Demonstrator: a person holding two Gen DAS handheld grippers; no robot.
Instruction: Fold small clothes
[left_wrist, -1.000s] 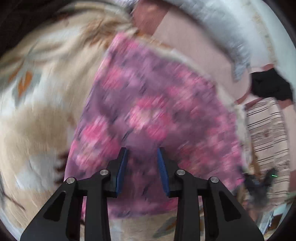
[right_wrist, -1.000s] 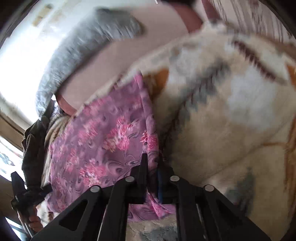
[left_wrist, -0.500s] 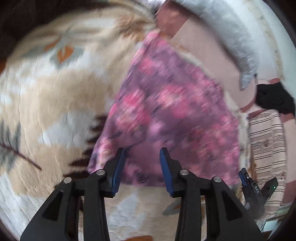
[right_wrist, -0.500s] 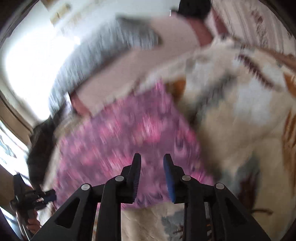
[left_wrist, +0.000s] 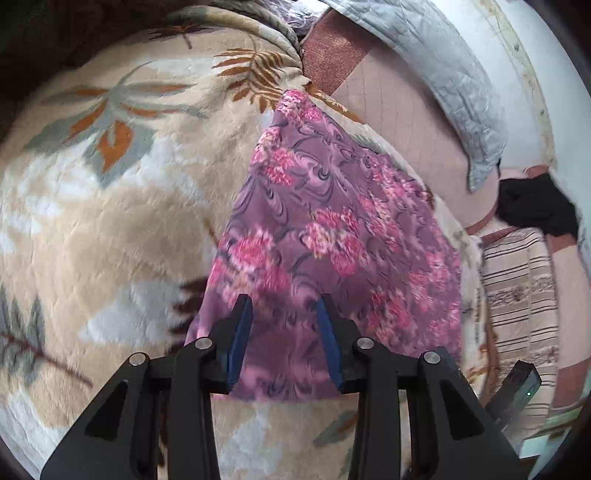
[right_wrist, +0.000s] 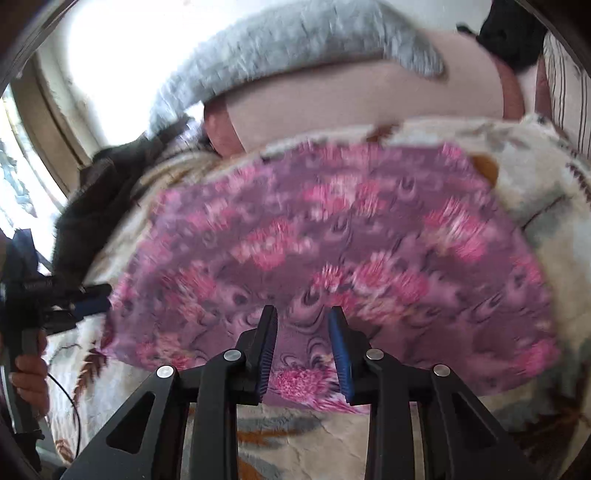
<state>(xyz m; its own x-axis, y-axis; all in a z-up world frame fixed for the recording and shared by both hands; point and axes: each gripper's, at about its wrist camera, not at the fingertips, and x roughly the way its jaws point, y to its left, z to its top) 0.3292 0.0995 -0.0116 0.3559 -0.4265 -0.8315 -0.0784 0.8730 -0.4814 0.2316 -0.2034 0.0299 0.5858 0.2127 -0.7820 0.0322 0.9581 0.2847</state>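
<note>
A purple cloth with pink flowers (left_wrist: 332, 229) lies spread flat on a cream plush blanket with a leaf pattern (left_wrist: 110, 221). My left gripper (left_wrist: 284, 306) is open and empty, hovering over the cloth's near edge. In the right wrist view the same cloth (right_wrist: 332, 240) fills the middle, blurred by motion. My right gripper (right_wrist: 303, 317) is open and empty above the cloth's near edge. The left gripper (right_wrist: 88, 299) shows at the far left of the right wrist view, held in a hand.
A pink mattress edge (left_wrist: 406, 122) and a grey quilted pillow (left_wrist: 443, 66) lie beyond the cloth. A black garment (left_wrist: 535, 206) and a striped cloth (left_wrist: 517, 295) lie at the right. A dark garment (right_wrist: 103, 192) lies left of the blanket by a bright window.
My right gripper was shut on the cloth's edge a second ago; it has let go and opened. Both grippers have drawn back from the cloth, which now lies flat.
</note>
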